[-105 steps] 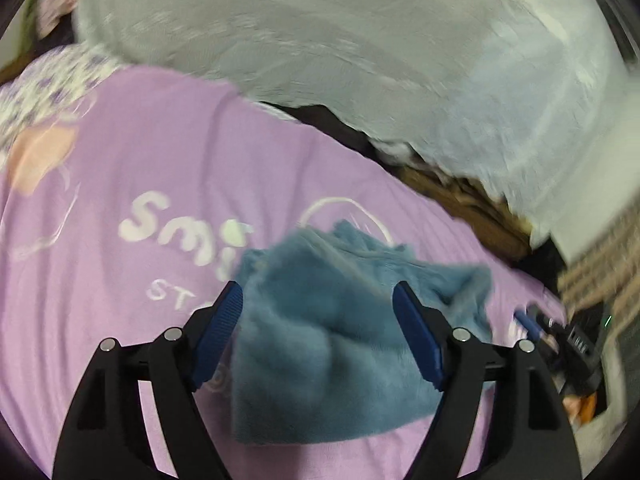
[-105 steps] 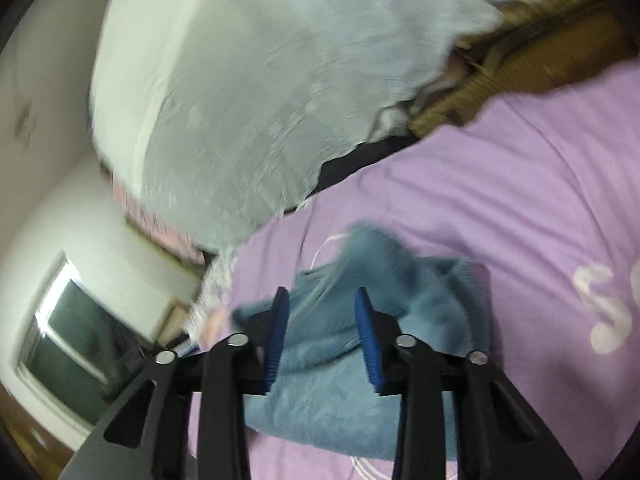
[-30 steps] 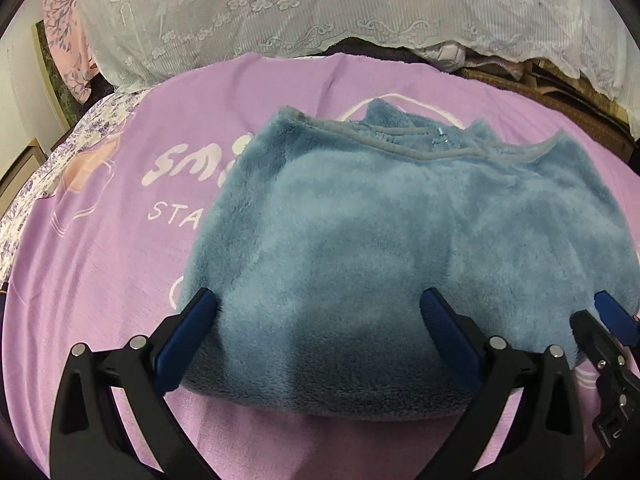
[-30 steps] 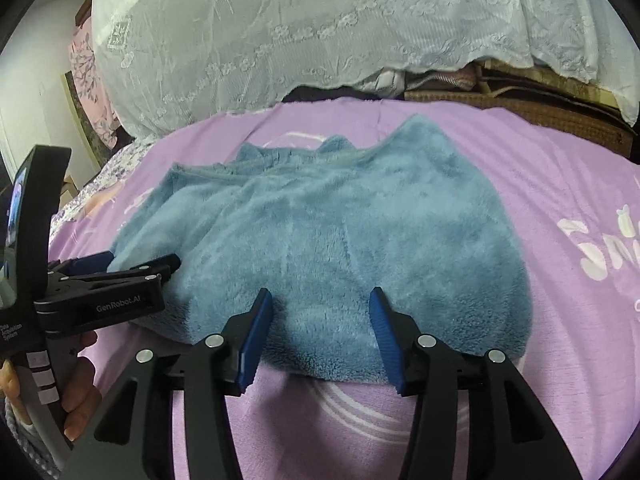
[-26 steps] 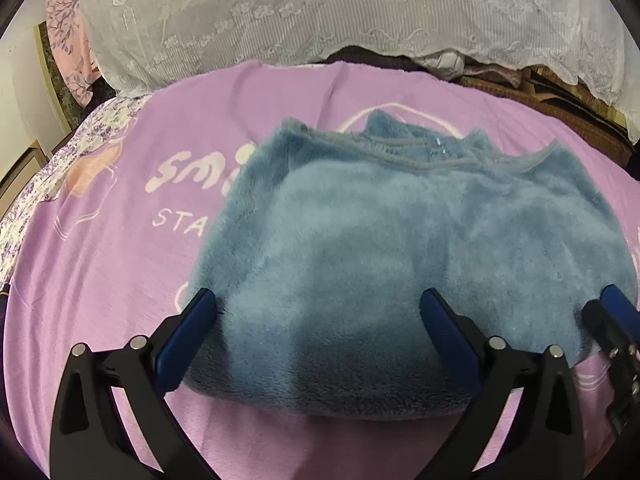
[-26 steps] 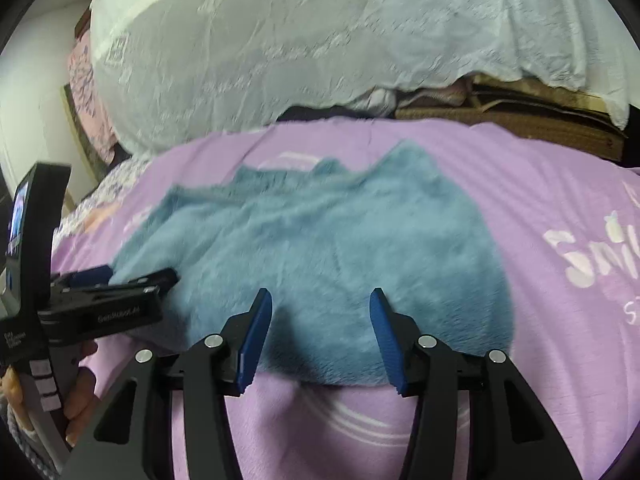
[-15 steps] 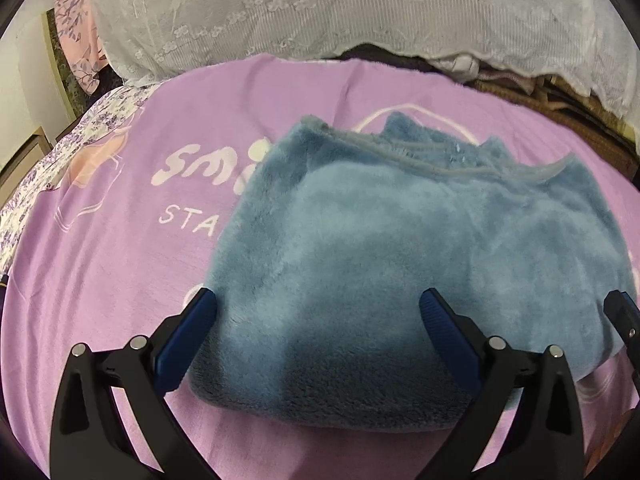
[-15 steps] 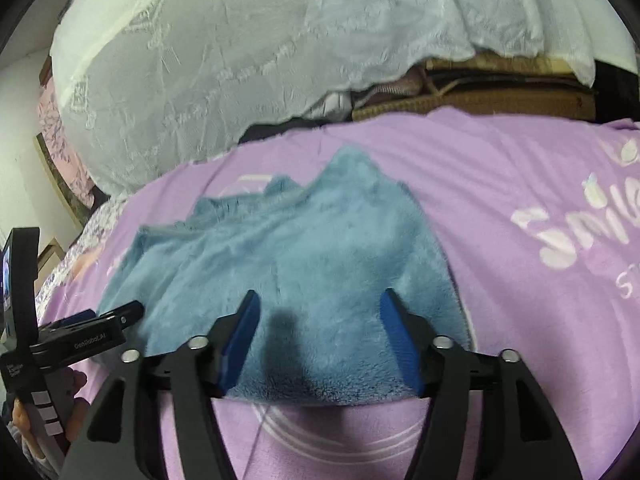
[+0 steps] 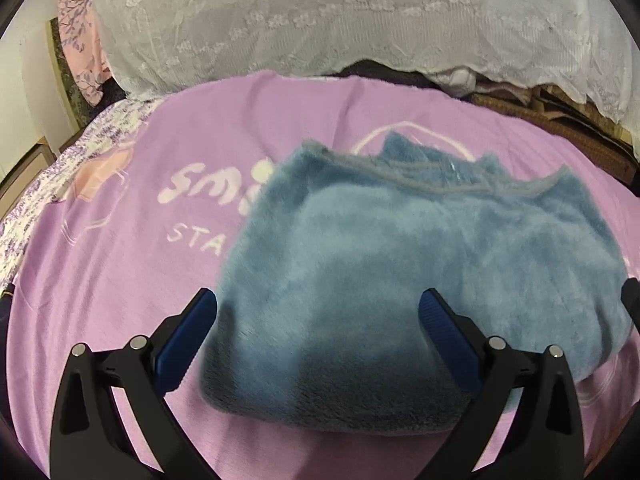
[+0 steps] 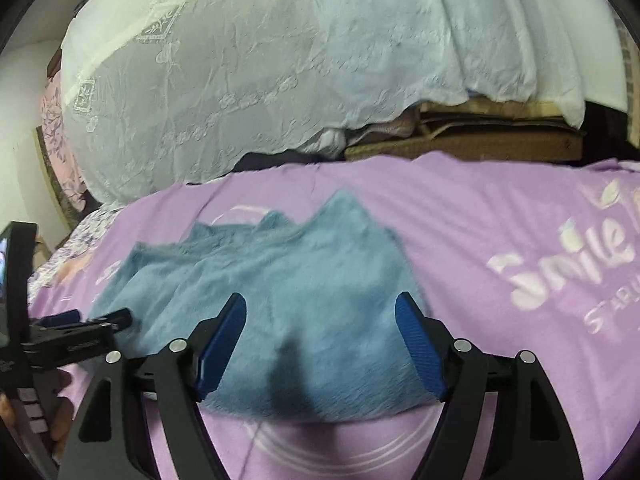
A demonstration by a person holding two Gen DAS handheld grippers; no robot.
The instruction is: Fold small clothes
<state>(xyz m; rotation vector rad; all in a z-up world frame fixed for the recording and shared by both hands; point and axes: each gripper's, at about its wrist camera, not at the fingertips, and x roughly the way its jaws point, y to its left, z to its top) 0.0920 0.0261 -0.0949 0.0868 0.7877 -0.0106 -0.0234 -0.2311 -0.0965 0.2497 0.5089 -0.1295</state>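
Both wide, holding nothing: left gripper point(image 9: 316, 332) and right gripper point(image 10: 320, 340) poised at garment point(image 9: 420, 264) near hem (probably for folding).

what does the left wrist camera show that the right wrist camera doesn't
Only the left wrist view shows the left gripper from behind, jaws open and empty, plus the grey trim along the garment's far edge.

Only the right wrist view shows the right gripper from behind, jaws open and empty, the left gripper from the side with the hand holding it, and the brown stack under the lace.

Both show the blue fleece garment lying on the purple blanket, with the white lace cover behind.
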